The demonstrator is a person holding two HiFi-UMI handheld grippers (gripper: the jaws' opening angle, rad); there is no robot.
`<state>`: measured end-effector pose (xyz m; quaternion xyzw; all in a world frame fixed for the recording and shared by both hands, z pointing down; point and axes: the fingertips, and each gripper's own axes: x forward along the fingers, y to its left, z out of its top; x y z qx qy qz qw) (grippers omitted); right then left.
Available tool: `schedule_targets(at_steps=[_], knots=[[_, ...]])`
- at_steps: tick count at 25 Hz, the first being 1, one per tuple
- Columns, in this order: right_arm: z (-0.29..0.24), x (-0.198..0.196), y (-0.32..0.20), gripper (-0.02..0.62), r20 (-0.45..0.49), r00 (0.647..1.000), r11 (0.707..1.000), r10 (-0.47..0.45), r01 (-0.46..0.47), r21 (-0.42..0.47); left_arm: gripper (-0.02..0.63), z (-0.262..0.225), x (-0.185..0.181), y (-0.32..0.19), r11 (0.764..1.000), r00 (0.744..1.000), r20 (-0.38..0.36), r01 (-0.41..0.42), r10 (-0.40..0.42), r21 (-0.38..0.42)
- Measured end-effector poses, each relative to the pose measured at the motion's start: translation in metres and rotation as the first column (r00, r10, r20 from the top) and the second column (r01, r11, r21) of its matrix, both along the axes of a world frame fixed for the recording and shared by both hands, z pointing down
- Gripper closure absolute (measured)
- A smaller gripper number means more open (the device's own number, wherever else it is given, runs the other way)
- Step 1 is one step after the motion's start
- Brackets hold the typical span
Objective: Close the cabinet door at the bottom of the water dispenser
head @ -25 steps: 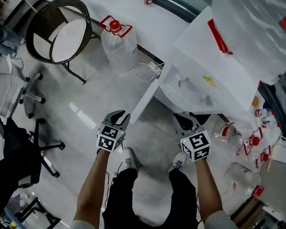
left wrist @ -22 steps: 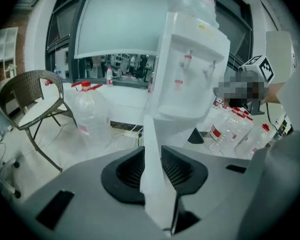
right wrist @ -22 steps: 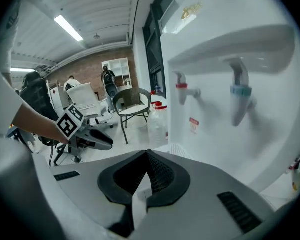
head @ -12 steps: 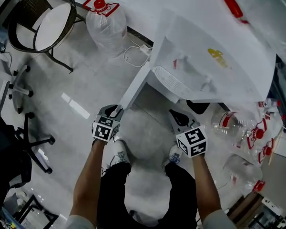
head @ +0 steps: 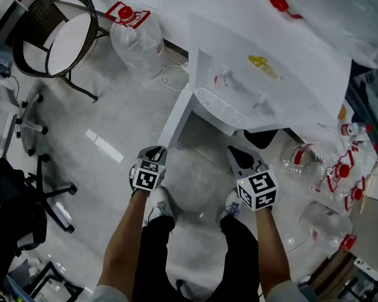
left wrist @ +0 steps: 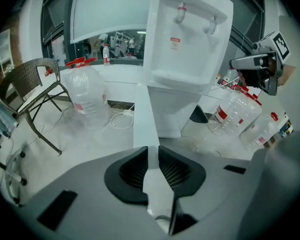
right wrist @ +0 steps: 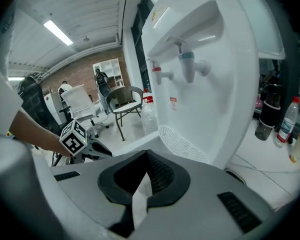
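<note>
The left gripper (left wrist: 153, 164) has just been closing its jaws, now narrow, on the open cabinet door (left wrist: 141, 115) at centre frame. Swing it rightward against the water dispenser (left wrist: 187, 44) (steady, no twisting). The right gripper (right wrist: 140, 184), pinched shut and empty, should stand clear.

One water dispenser (head: 264, 74), two hand-held grippers (head: 154, 151) (head: 239, 158).

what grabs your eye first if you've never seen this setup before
The white plastic water dispenser fills the upper right of the head view, its white bottom cabinet door swung wide open toward the person. The left gripper has just been closing its jaws on that door's free edge, which sits between them. Big clear water jugs with red caps lie on the floor at right.
</note>
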<state>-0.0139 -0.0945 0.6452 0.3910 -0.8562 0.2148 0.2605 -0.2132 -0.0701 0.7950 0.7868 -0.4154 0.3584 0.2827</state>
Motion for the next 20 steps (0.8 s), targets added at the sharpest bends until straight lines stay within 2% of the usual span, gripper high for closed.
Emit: schedule_targets(at_steps=[7,13,17,20], knots=[[-0.001,0.036,0.021,0.569,0.002,0.998,0.998,0.069,-0.069,0.005,0.546,-0.007,0.042,0.013,0.999,0.999,-0.021,-0.035,0.035,0.006],[0.001,0.070,0.034,0.569,-0.007,0.992,0.992,0.124,-0.124,0.007,0.552,-0.007,0.097,0.027,0.992,0.990,-0.054,-0.129,0.129,0.005],[0.000,0.088,0.042,0.569,-0.015,0.989,0.989,0.149,-0.149,0.016,0.551,-0.009,0.138,0.029,0.979,0.977,-0.068,-0.202,0.203,0.026],[0.003,0.106,0.049,0.569,-0.013,0.983,0.983,0.183,-0.183,0.016,0.549,-0.002,0.170,0.031,0.955,0.956,-0.022,-0.290,0.292,0.060]])
